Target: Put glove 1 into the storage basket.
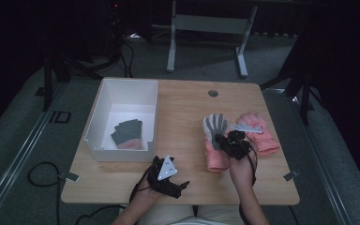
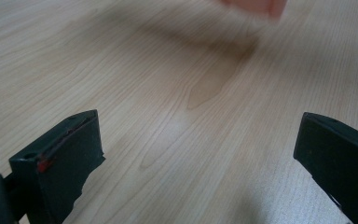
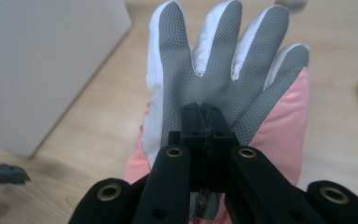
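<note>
Right hand-held gripper (image 1: pixel 226 140) first, since that is where I have the work: its jaws are clamped together on the palm of the grey-and-pink glove (image 1: pixel 214 140), and in the right gripper view the pads meet with a fold of grey palm fabric pinched between them (image 3: pixel 204 126). Going by size from there, the wooden surface (image 1: pixel 187 178) carries everything; on its left side stands the white bin (image 1: pixel 104 105), which already has one glove (image 1: pixel 127 133) lying in it, grey fingers up (so I judge one of the pieces is put away). The glove I am gripping sits right of the bin, well apart from it, and whether it is lifted clear of the surface I cannot tell. Just beside it to the right lies a second pink glove (image 1: pixel 262 136), untouched, with a grey plate (image 1: pixel 244 127) resting across it. My left hand-held gripper (image 1: pixel 183 184) waits near the front edge of the surface, jaws spread wide over bare wood with nothing between them. As I read it, about a third is done: this glove has to reach the bin, then the pink one.
</note>
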